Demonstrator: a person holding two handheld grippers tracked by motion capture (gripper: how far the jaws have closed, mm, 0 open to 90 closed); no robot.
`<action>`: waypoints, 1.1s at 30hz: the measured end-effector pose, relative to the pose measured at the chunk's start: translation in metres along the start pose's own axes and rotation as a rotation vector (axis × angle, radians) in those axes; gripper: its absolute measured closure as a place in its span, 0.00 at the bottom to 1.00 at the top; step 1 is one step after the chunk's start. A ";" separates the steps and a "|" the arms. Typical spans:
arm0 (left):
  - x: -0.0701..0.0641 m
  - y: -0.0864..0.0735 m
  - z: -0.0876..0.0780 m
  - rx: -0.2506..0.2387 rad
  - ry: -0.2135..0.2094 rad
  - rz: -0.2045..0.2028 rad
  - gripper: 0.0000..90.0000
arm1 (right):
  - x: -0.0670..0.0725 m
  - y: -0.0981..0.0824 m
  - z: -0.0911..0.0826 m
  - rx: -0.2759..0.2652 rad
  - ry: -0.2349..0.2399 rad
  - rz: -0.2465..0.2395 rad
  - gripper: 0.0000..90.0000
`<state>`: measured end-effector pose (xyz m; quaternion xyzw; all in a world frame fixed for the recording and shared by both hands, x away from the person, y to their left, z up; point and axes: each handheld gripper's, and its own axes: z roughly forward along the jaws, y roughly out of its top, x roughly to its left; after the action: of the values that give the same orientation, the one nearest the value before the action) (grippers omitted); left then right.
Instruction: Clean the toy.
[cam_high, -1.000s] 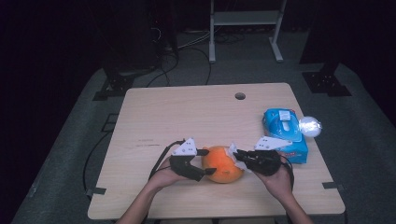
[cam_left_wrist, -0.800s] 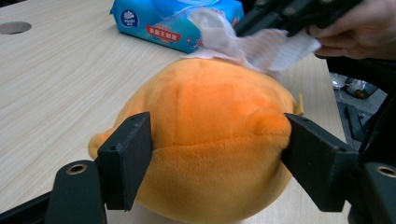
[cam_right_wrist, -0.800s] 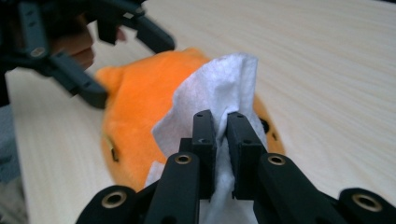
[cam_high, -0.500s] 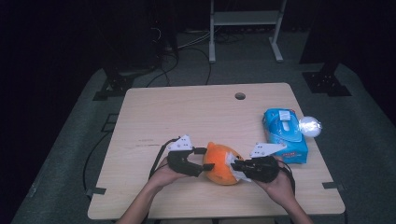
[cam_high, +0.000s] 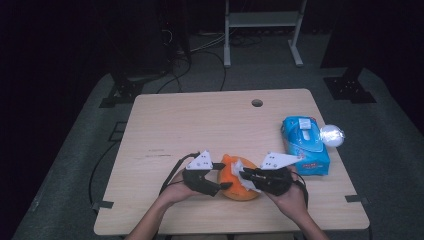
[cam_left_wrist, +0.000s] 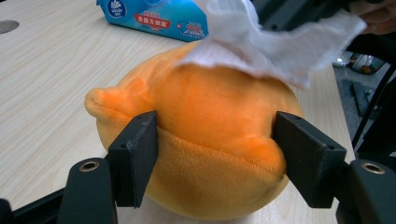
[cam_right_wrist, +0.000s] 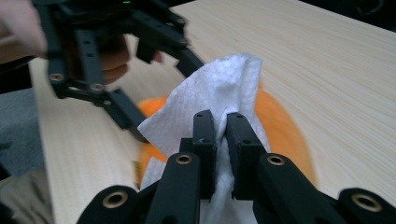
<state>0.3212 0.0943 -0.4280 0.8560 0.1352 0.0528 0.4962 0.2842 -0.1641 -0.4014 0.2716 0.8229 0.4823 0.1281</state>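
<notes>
An orange plush toy (cam_high: 234, 186) lies on the wooden table (cam_high: 200, 125) near its front edge. My left gripper (cam_high: 224, 176) comes at it from the left. Its jaws have just been closing with the toy between them, and both pads now press into the plush's sides (cam_left_wrist: 205, 121). My right gripper (cam_high: 245, 175) reaches in from the right, shut on a white wipe (cam_right_wrist: 219, 84). The wipe (cam_left_wrist: 261, 42) drapes over the top of the toy (cam_right_wrist: 280, 126).
A blue pack of wet wipes (cam_high: 305, 145) lies at the right of the table, with a round whitish object (cam_high: 331, 135) beside it at the table's right edge. A small hole (cam_high: 257, 103) sits near the far edge. Dark floor and stands surround the table.
My right gripper has carried the wipe leftward onto the top of the toy. My left gripper's jaws have narrowed onto the plush and the hand has stayed put.
</notes>
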 end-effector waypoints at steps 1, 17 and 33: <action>0.000 0.000 0.000 0.001 -0.002 0.001 0.35 | -0.004 -0.001 -0.002 0.002 -0.012 0.009 0.91; 0.002 0.003 -0.001 -0.023 0.008 -0.044 0.32 | -0.013 -0.014 -0.011 0.054 -0.023 0.028 0.91; -0.002 0.011 -0.002 0.001 0.022 -0.015 0.22 | -0.006 -0.005 -0.008 0.005 0.029 0.025 0.91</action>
<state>0.3204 0.0902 -0.4172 0.8546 0.1473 0.0585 0.4945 0.2836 -0.1753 -0.4021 0.2752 0.8224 0.4857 0.1096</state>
